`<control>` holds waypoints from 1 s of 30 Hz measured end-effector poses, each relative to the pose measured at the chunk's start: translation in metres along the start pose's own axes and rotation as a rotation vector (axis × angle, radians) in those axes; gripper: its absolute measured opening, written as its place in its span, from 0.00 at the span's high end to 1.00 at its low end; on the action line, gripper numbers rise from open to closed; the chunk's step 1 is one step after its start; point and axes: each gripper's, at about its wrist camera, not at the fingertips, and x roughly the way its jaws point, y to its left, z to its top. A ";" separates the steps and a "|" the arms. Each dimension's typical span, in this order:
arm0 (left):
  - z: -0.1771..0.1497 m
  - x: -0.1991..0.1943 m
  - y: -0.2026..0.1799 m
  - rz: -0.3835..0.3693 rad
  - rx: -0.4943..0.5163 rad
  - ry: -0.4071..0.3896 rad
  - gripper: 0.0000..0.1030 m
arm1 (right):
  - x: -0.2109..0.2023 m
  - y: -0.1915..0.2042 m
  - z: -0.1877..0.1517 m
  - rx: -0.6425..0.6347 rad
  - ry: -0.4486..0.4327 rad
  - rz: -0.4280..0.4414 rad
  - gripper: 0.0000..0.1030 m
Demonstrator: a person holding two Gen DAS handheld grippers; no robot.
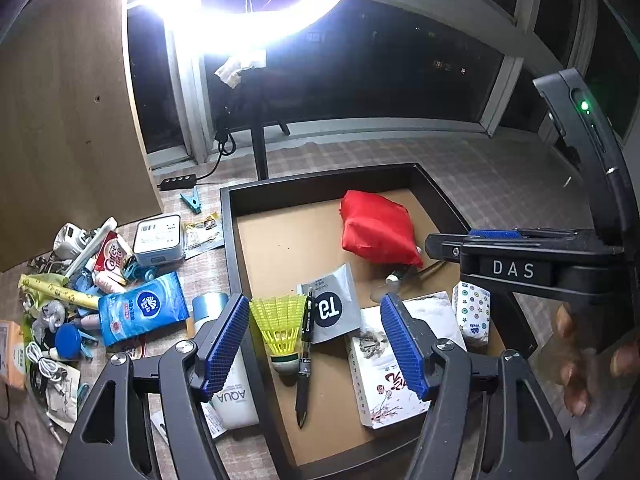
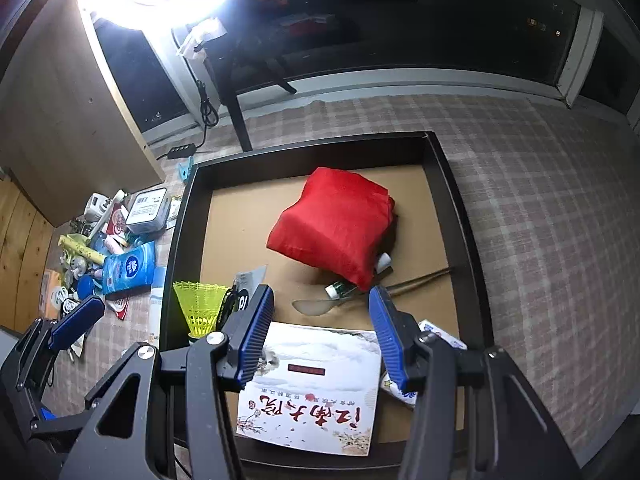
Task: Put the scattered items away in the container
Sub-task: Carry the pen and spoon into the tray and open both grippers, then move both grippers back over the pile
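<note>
1. The left gripper has its blue jaws wide apart and holds nothing. A yellow shuttlecock and a black pen lie under the gap, on the floor of the box.
2. The right gripper is wide too, and empty. A white booklet with red writing lies flat under it.
3. Both tools point down into the dark box. They hang above the things and I can see no touching.
4. A red cloth bag sits in the middle of the box. A small tissue pack lies just beside the booklet.
5. Lots more stuff waits on the checked cloth left of the box, like the blue wipes pack and a white tube touching the box wall.
6. I think the next good move is to lift the left tool up over the wall first, then go to the pile.
7. Pick one thing at a time, and squeeze it in the middle.
</note>
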 end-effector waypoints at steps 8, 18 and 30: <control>-0.009 -0.006 0.021 0.019 -0.036 0.006 0.37 | -0.002 0.016 -0.007 -0.032 -0.007 0.015 0.52; -0.033 -0.022 0.078 0.087 -0.117 0.019 0.37 | 0.000 0.058 -0.013 -0.143 -0.046 0.092 0.52; -0.076 -0.050 0.177 0.216 -0.283 0.042 0.37 | 0.013 0.136 -0.027 -0.353 -0.034 0.190 0.52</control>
